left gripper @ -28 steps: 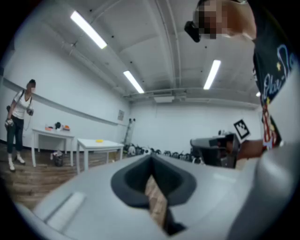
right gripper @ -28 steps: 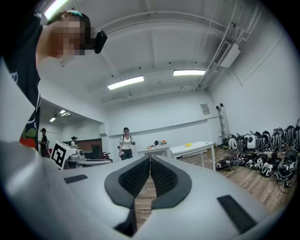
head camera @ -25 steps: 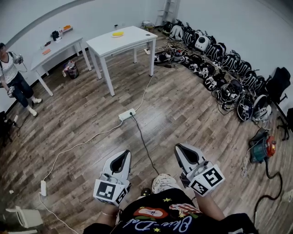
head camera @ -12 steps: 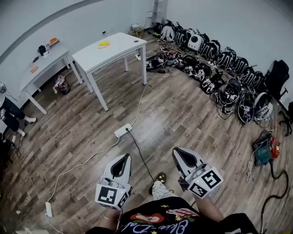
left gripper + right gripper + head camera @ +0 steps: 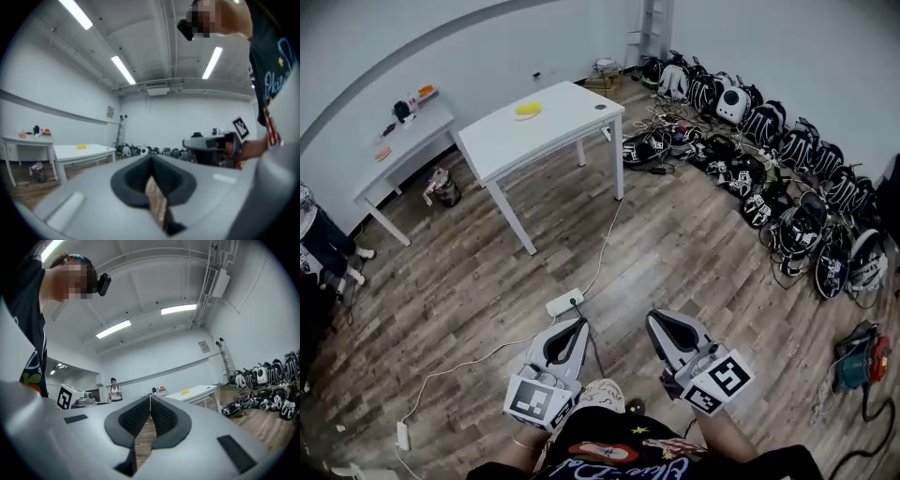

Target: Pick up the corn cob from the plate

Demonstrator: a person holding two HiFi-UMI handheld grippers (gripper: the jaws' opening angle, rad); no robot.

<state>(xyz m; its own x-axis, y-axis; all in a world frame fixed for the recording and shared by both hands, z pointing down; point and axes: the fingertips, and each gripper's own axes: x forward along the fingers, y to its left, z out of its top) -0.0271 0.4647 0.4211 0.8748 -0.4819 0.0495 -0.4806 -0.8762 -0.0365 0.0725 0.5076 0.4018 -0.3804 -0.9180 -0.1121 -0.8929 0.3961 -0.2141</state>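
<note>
Wood-plank floor (image 5: 694,244), white table (image 5: 567,127) bearing a yellow corn cob (image 5: 528,110); left gripper (image 5: 578,324) and right gripper (image 5: 653,319) jaws closed, empty.

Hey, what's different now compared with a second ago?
The person has walked forward: the power strip on the floor now lies just ahead of the left gripper and right gripper, and the white table with the corn cob looks nearer. Nothing was grasped or released. Both grippers stay shut, empty and side by side.
</note>
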